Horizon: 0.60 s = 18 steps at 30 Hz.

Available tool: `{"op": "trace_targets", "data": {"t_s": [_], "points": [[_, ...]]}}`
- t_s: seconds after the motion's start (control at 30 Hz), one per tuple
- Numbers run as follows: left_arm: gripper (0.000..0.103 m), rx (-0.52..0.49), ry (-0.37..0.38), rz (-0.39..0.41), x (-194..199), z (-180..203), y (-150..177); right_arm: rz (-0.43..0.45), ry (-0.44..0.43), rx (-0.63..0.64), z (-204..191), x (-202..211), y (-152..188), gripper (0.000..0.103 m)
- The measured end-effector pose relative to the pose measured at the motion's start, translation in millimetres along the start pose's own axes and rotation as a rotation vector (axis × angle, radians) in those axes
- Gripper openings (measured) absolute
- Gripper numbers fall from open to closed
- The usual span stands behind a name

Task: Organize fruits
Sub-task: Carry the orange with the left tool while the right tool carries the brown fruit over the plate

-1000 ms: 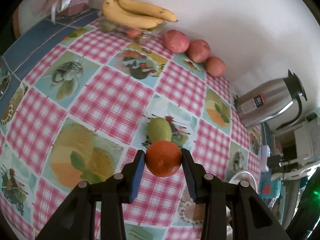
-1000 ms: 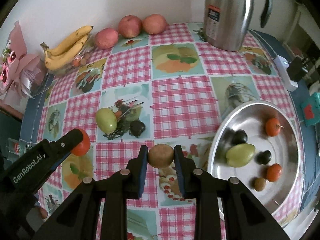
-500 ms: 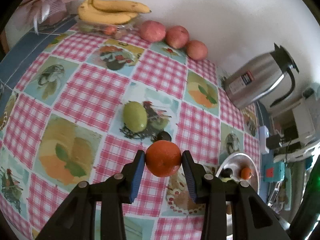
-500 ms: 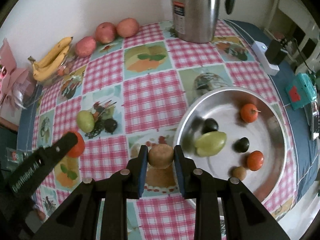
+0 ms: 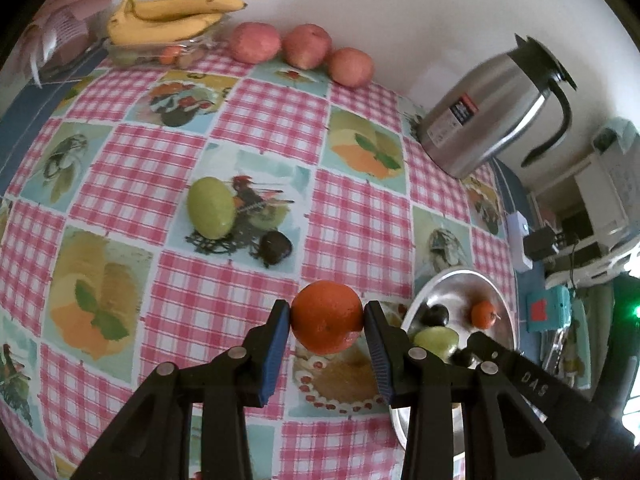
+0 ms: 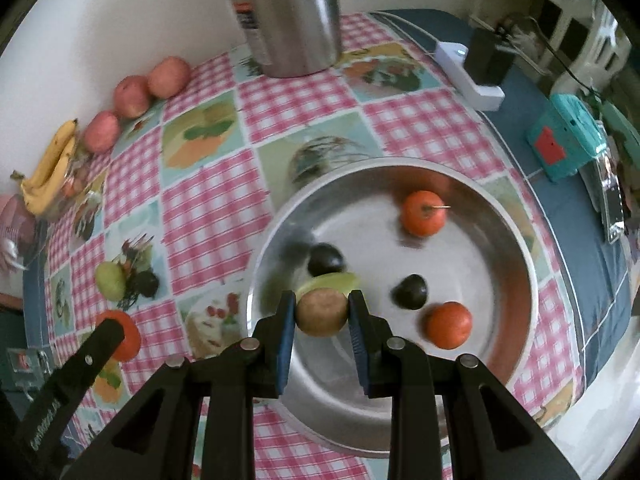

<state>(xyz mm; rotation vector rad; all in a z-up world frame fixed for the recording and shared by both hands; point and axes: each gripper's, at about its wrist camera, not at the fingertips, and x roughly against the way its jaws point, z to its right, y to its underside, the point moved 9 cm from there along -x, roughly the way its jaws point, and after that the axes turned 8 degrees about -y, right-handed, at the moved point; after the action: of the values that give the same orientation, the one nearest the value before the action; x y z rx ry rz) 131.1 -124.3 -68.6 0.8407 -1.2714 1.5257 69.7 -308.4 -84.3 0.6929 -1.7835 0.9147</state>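
Soft daylight filled the room, even and fairly bright, with only faint shadows under the fruit. Both fisheye views bent hard at their edges, fading into black corners. Ahead of the right tool, the round silver metal basin smeared with motion blur and held dull glare. Beyond it, the tall steel thermos jug caught pale streaks. The left view stayed sharper, its checked pink tablecloth crisp.

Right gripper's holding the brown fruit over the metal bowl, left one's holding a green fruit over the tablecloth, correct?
Not quite. The left gripper holds an orange, not a green fruit, as the left wrist view shows. The right gripper does hold the brown fruit over the metal bowl.
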Motion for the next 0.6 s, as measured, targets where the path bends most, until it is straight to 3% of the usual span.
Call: {"op": "trace_targets", "data": {"t_s": [0.6], "points": [[0.041,-0.207,0.007,-0.042,-9,70,37,0.021,0.014,-0.128,51,9,-7,0.028]]}}
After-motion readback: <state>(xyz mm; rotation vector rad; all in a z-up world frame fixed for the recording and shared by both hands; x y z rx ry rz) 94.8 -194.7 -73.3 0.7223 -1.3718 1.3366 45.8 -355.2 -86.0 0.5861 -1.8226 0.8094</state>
